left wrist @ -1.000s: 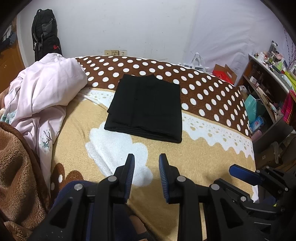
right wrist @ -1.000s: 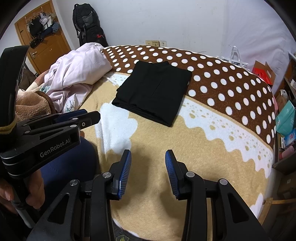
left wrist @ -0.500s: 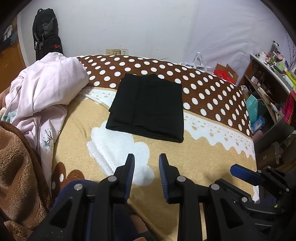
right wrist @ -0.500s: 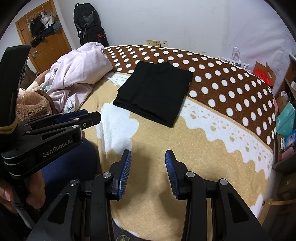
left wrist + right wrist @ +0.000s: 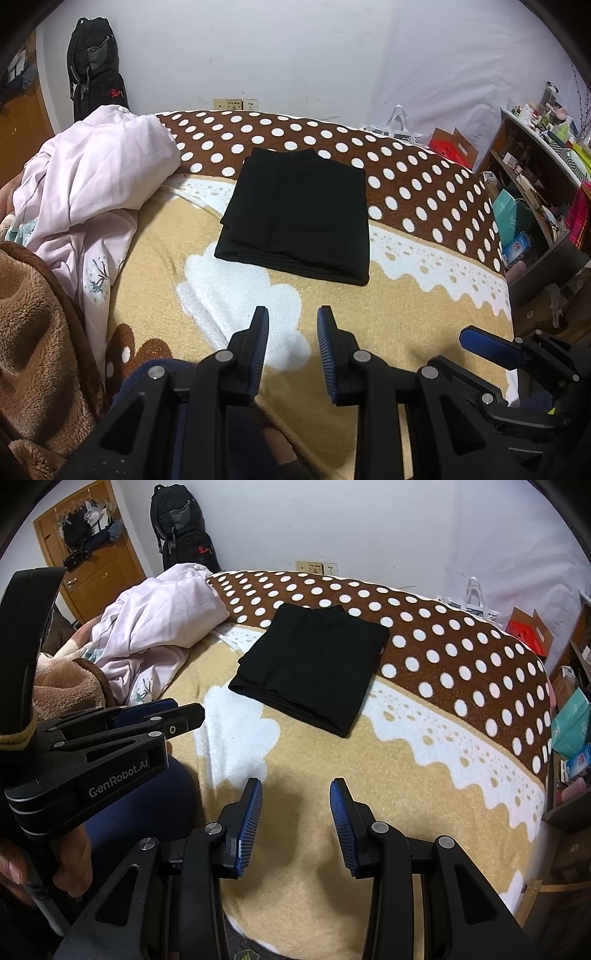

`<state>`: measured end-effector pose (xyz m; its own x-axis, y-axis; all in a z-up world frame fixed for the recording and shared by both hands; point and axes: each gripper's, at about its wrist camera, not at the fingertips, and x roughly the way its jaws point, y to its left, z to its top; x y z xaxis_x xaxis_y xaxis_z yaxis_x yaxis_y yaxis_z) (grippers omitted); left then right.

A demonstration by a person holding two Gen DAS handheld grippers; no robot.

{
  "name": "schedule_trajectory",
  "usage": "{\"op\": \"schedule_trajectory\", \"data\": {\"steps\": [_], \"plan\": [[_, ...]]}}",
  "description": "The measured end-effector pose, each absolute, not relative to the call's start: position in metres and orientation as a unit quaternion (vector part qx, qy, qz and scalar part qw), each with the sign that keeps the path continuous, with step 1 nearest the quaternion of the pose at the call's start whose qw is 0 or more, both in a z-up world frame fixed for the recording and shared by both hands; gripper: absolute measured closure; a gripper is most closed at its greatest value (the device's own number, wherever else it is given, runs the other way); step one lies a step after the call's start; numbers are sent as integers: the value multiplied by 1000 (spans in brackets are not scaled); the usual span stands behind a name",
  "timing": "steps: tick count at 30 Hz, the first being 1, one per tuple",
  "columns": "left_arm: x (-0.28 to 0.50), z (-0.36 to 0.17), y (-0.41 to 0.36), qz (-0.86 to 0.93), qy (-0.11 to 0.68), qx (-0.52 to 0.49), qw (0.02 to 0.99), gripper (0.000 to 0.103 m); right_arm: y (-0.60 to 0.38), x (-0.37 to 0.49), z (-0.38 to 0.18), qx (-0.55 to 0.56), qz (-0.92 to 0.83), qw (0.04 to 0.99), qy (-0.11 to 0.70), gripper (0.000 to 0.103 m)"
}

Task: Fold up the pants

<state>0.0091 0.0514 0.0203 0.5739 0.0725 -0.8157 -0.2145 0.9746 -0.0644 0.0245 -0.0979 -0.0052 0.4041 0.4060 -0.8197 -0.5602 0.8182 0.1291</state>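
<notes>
The black pants [image 5: 299, 214] lie folded into a flat rectangle in the middle of the bed; they also show in the right wrist view [image 5: 314, 664]. My left gripper [image 5: 291, 317] is open and empty, held back over the bed's near edge, well short of the pants. My right gripper [image 5: 295, 794] is open and empty, also near the front edge. The left gripper's body shows at the left of the right wrist view [image 5: 110, 746]; the right gripper's blue finger shows at the lower right of the left wrist view [image 5: 487, 347].
The bed blanket [image 5: 424, 325] is tan with a brown polka-dot band. A pink quilt [image 5: 96, 184] and brown fleece [image 5: 33, 332] are heaped at the left. A cluttered shelf [image 5: 535, 177] stands right of the bed. A black backpack [image 5: 181, 524] leans by the wall.
Both grippers have drifted slightly back and upward; the pants sit a little lower in each view. Nothing was taken hold of or let go.
</notes>
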Motion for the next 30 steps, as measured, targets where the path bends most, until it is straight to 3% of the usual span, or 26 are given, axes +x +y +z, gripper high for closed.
{"op": "schedule_trajectory", "data": {"steps": [30], "plan": [[9,17,48,75,460,-80,881,74,-97,24,-7,-87,291,833,463,64]]}}
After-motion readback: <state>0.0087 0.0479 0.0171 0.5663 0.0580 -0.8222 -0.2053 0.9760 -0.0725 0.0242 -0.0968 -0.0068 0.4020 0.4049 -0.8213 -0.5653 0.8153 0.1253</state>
